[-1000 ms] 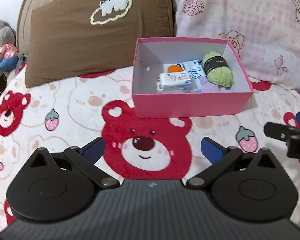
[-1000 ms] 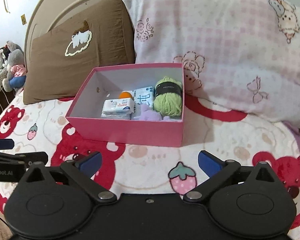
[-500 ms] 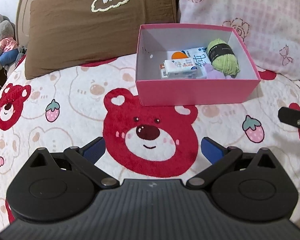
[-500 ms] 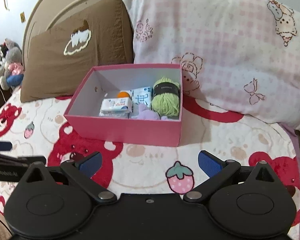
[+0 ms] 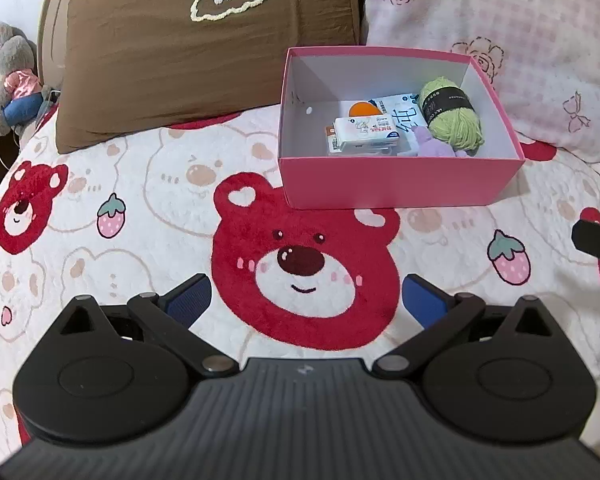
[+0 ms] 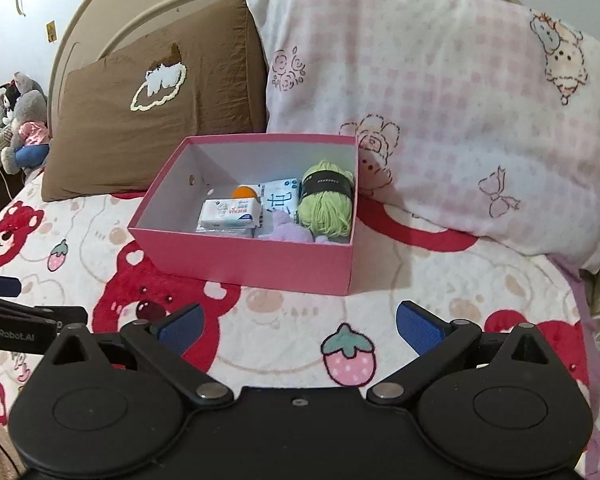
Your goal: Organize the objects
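Two pillows (image 6: pixel 260 92) behind pink box (image 6: pixel 256 258)

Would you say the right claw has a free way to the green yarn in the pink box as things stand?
Probably yes. The right claw is open and empty, the box has no lid, and the yarn lies uncovered at its right end. Only the box's near wall stands between, so it would likely need to come in from above.

The light is soft and even. A faint shadow lies right of the pink box (image 6: pixel 260 256). Far from it, edges bend and darken.
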Motion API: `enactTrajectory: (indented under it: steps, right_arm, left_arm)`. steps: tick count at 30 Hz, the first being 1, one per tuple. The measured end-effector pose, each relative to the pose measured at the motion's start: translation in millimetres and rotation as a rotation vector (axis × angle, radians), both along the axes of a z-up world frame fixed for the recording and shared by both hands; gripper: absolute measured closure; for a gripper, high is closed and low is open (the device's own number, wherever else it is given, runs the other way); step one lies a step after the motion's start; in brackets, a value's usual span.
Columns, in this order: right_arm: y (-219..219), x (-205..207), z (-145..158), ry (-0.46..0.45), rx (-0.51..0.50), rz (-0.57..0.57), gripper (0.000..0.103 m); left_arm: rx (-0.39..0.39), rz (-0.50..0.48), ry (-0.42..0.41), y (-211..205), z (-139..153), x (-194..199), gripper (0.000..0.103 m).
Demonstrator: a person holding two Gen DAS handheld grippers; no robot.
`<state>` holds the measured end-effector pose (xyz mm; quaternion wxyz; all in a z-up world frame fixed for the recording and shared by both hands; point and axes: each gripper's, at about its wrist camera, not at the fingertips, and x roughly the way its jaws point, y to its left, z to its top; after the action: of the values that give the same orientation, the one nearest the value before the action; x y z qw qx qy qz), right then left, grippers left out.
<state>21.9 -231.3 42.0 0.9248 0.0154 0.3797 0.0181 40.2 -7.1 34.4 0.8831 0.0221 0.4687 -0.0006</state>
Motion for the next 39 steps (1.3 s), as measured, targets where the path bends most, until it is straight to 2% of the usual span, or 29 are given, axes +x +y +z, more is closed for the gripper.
enactTrajectory:
  steps: [11, 16, 39]
  right_arm:
    - [1.7, 4.0, -8.9, 0.010, 0.006, -0.019, 0.000]
    - [4.7, 4.4, -9.1, -0.002, -0.007, -0.017, 0.000]
    - [4.4, 8.1, -13.3, 0.003, -0.030, -0.032, 0.000]
  left_arm:
    - [0.014, 0.013, 0.025, 2.5, -7.8, 5.7, 0.000]
    - [-0.008, 0.009, 0.041, 1.9, -9.7, 7.0, 0.000]
    - [-0.003, 0.019, 0.042, 1.9, -13.0, 8.6, 0.000]
